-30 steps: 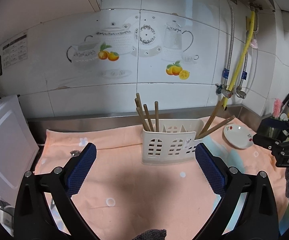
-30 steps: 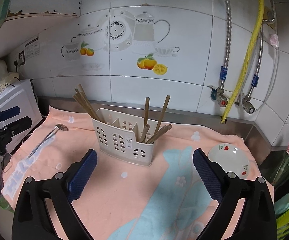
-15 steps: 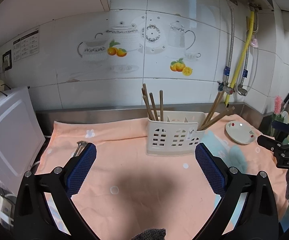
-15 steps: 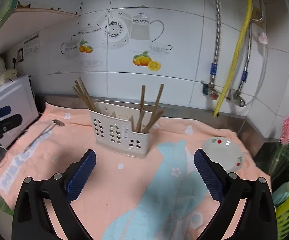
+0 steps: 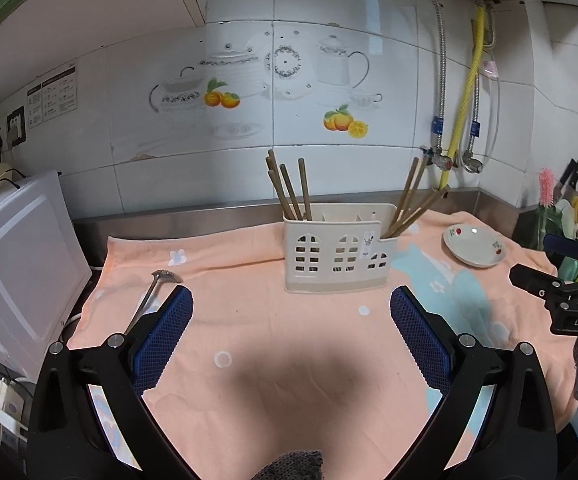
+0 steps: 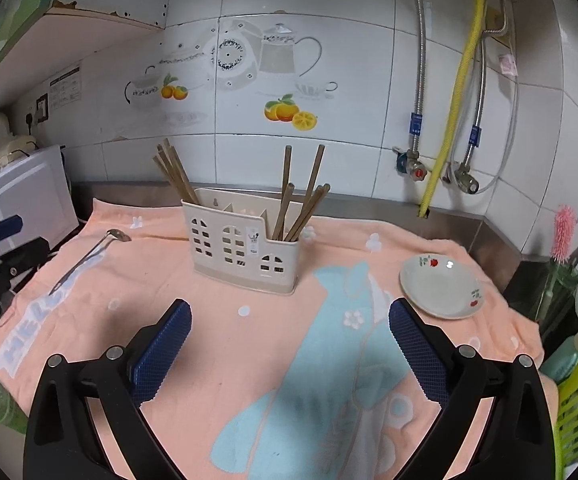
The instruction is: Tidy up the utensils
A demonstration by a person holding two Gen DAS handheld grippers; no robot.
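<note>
A spoon (image 5: 157, 289) is seen lying on the towel (image 5: 273, 344), left of the caddy (image 5: 339, 248) that holds chopsticks (image 5: 289, 190); both the left gripper (image 5: 291, 322) and the right gripper (image 6: 289, 326) are spread and empty; the spoon seems left to fetch, so a low, flat pinch is called for.

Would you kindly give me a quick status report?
Both grippers open, empty. Spoon loose on towel, caddy holds chopsticks. Nothing blocking.

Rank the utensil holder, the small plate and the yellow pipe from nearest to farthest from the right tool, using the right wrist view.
1. Utensil holder, ahead, slightly left.
2. Small plate, on the right; close to the holder's range, so barely second.
3. Yellow pipe, on the back wall, right.
</note>
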